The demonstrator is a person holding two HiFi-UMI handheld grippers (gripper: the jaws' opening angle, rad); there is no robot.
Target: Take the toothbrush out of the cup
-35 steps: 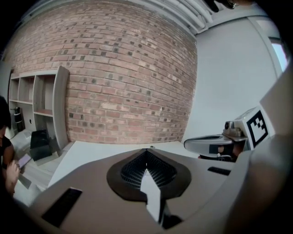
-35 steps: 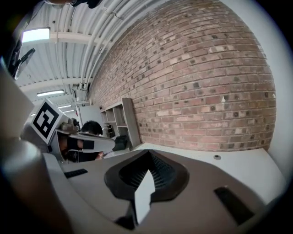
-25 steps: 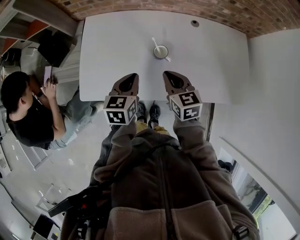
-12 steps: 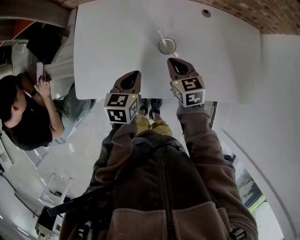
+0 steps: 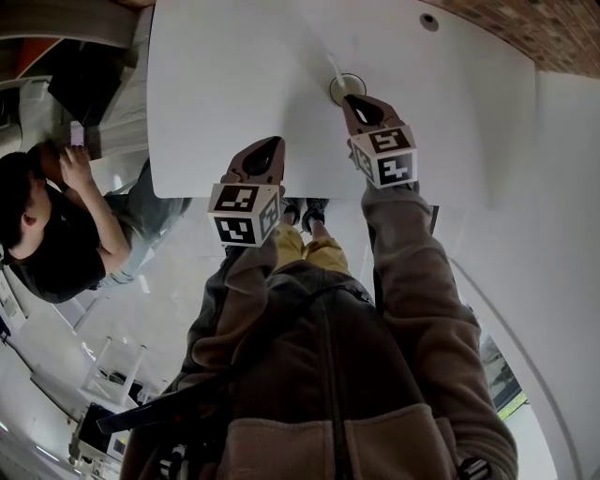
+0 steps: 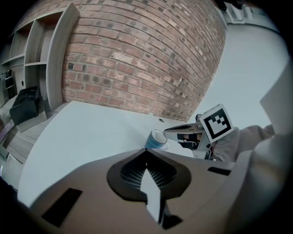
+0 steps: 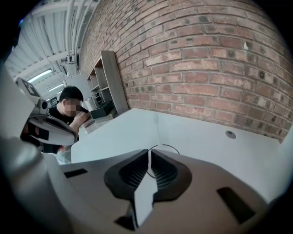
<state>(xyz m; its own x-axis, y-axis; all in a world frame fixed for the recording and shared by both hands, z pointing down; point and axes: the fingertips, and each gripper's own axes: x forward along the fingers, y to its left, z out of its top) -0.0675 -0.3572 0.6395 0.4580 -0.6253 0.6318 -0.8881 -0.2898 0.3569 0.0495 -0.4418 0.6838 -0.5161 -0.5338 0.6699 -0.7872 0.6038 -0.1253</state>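
A cup (image 5: 348, 85) stands on the white table (image 5: 234, 84), and a white toothbrush (image 5: 334, 67) leans out of it to the far left. My right gripper (image 5: 350, 97) is shut and empty, its tips right at the cup's near side. In the right gripper view only the cup's rim (image 7: 168, 147) shows, just past the right gripper (image 7: 149, 153). My left gripper (image 5: 274, 142) is shut over the table's near edge, well left of the cup. The left gripper view shows the blue-and-white cup (image 6: 156, 139) beyond the left gripper (image 6: 145, 150), with the right gripper (image 6: 165, 133) reaching to it.
A seated person (image 5: 47, 216) holds a phone off the table's left side. A brick wall (image 6: 137, 59) backs the table, with wooden shelves (image 6: 55, 64) at the left. A round cable hole (image 5: 428, 21) sits in the table's far right corner.
My right gripper has moved forward across the table until its tips are at the cup. The left gripper has stayed near the table's front edge.
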